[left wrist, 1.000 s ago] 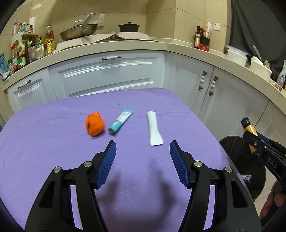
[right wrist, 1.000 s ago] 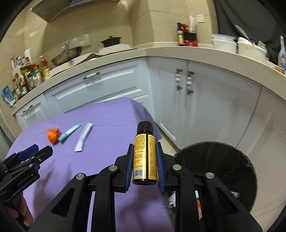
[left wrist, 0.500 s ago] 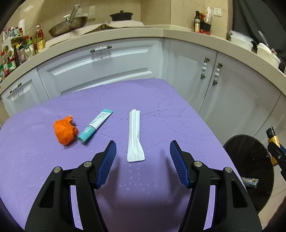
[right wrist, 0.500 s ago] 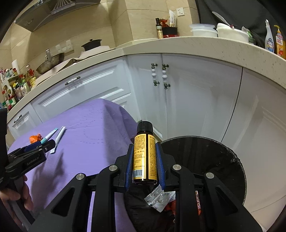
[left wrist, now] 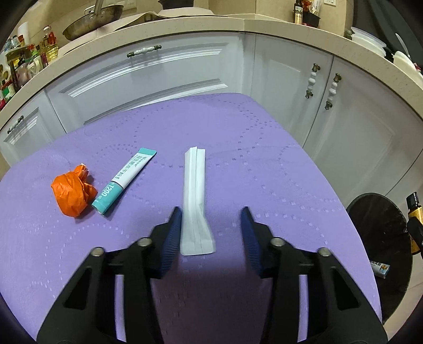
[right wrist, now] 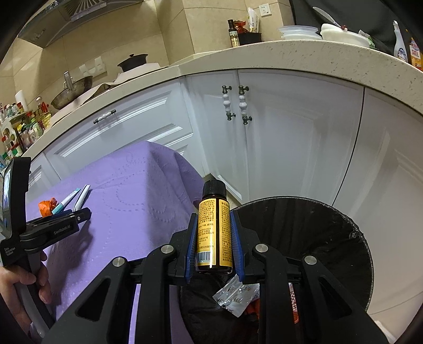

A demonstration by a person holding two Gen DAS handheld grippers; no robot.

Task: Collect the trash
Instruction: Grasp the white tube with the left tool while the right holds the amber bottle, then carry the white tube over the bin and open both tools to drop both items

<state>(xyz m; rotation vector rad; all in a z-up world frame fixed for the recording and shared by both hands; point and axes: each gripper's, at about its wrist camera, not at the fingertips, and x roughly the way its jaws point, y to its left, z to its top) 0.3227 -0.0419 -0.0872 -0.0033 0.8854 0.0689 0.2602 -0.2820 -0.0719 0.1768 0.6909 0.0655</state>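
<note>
A white paper sleeve (left wrist: 194,195) lies on the purple table (left wrist: 264,172), its near end between the fingers of my open left gripper (left wrist: 211,215). A teal sachet (left wrist: 123,179) and an orange crumpled wrapper (left wrist: 72,194) lie to its left. My right gripper (right wrist: 213,219) is shut on a small brown bottle with a yellow label (right wrist: 213,232), held over the near rim of the black trash bin (right wrist: 330,238). The bin also shows in the left wrist view (left wrist: 380,238), with the bottle (left wrist: 415,211) beside it. Wrappers (right wrist: 235,293) lie inside the bin.
White cabinets (left wrist: 158,76) and a beige countertop (right wrist: 290,55) curve behind the table. The counter holds a wok (left wrist: 92,19), bottles (left wrist: 29,58) and white containers (right wrist: 341,33). The bin stands on the floor off the table's right edge.
My left gripper has moved forward and down so the white sleeve's near end now lies between its fingers. My right gripper has carried the bottle from over the table edge to over the bin.
</note>
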